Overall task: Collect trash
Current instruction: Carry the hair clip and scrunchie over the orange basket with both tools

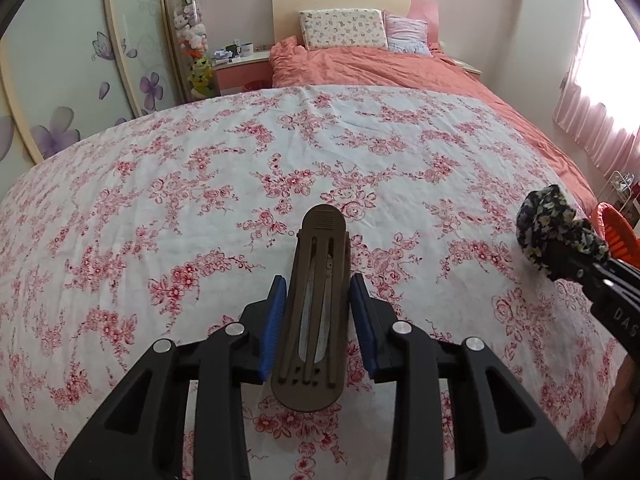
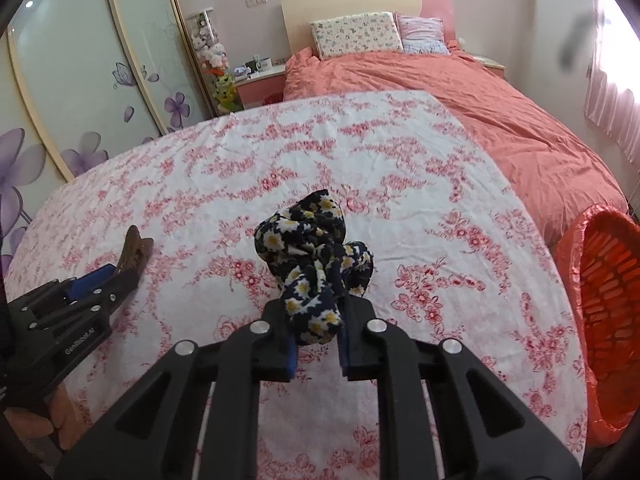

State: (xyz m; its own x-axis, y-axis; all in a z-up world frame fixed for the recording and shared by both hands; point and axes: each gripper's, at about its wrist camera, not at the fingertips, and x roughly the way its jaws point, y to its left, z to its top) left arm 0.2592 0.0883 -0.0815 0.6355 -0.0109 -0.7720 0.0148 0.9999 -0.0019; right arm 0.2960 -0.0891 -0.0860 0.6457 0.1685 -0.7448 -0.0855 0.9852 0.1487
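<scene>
Left gripper (image 1: 318, 320): jaws drawn in on a brown hair clip (image 1: 316, 304) – the blue pads (image 1: 276, 328) press both long sides, about halfway along its length.
Clip: long, slotted, rounded at both ends; it points away from the camera, its far end over the sheet (image 1: 200, 184). From the right wrist view its open, forked end sticks out past the left jaws, above the cloth.
Right gripper (image 2: 318, 334): jaws nearly together, clamped on a scrunchie (image 2: 316, 256).
Scrunchie: dark fabric with white and yellow daisies, bunched in folds; its lower part sits between the pads, the rest bulges up and forward beyond the fingertips. In the left wrist view it shows at the right edge, held clear of the sheet.
Sheet: white with red flowers, spread over the near part of the bed, lightly creased.
Basket (image 2: 608, 304): orange, slotted plastic with a red liner over the rim – it stands beside the bed at the right, near the right gripper.
Quilt (image 1: 400, 68): salmon, covering the far part of the bed.
Pillows (image 1: 344, 28): one with a small print, one pink striped just beside it, both leaning on the headboard.
Wardrobe (image 1: 80, 60): pale sliding doors with purple flowers, left of the bed.
Nightstand (image 1: 240, 64): pink, with cups on top, between wardrobe and bed.
Curtain (image 1: 600, 92): pink, at the bright window on the right.
</scene>
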